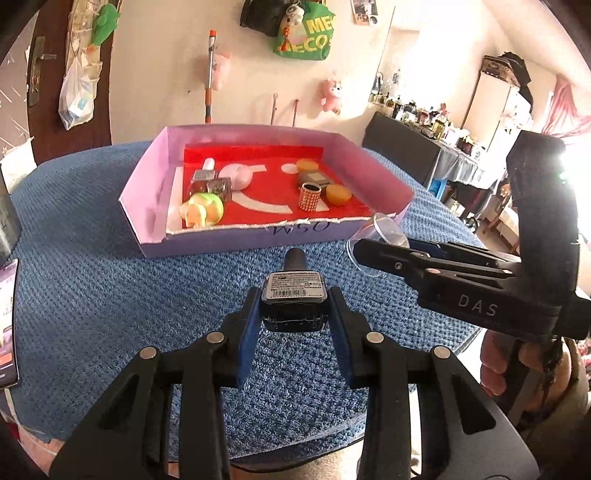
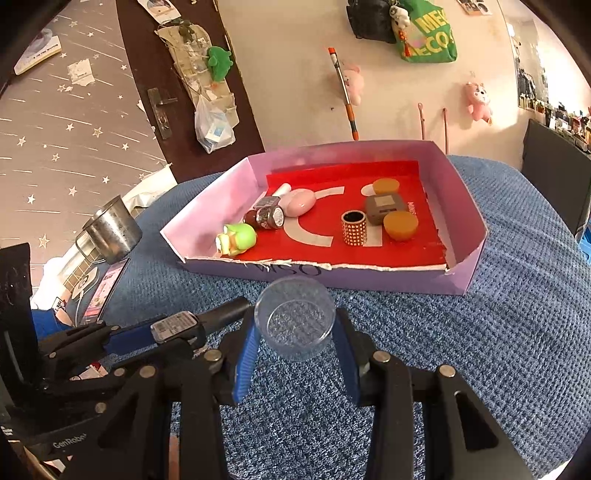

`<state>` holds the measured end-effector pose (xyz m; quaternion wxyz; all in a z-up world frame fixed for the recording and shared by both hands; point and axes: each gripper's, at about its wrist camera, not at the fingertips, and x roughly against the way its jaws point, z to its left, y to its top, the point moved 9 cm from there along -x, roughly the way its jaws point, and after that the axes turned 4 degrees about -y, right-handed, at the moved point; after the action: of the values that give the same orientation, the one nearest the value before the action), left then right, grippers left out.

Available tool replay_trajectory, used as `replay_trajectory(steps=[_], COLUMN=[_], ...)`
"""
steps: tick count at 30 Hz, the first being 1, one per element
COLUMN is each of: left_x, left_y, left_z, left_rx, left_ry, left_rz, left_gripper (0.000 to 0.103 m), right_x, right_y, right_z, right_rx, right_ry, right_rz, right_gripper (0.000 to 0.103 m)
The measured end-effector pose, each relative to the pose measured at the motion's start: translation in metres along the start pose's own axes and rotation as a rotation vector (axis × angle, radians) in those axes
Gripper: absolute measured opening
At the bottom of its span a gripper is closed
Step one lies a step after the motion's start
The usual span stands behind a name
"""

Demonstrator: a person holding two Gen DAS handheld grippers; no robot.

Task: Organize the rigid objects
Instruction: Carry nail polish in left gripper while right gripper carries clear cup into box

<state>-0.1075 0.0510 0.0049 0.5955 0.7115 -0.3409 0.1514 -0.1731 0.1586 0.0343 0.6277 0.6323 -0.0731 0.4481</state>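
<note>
We are clamping a dark nail-polish bottle (image 1: pixel 293 299) in the left hand-held gripper (image 1: pixel 293 306) and a clear plastic cup (image 2: pixel 295 319) in the right hand-held gripper (image 2: pixel 297 332), near the lilac box (image 1: pixel 236 242).

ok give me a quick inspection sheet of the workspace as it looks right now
surface: blue knitted cloth covers the table.
job's things: lilac box with a red floor holds a green toy, pink case, studded ring, grey box, two amber caps and small bottles.
clutter: metal mug and booklets at the table's left edge.
grippers: left tongs shut on a dark bottle; right tongs shut on a clear plastic cup; both in front of the box.
cables: nothing seen.
surroundings: wall with a green bag, pink plush toys; a door at left.
</note>
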Motion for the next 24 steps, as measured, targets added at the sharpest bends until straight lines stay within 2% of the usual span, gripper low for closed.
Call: replay_trajectory(steps=[12,24], left_x=[-0.002,-0.034], left_y=[0.032,0.070], left_z=[0.000,0.012], left_rx=[-0.026,-0.053], left_ry=[0.012,0.036], left_rz=[-0.050,-0.059], left_gripper=[0.033,0.033], right_x=[0.004,-0.021], right_y=[0.017,0.044], right_z=[-0.003,-0.027], right_rx=[0.013,0.016], right_ry=[0.000,-0.045], right_rz=[-0.029,-0.018], right_gripper=[0.042,0.042])
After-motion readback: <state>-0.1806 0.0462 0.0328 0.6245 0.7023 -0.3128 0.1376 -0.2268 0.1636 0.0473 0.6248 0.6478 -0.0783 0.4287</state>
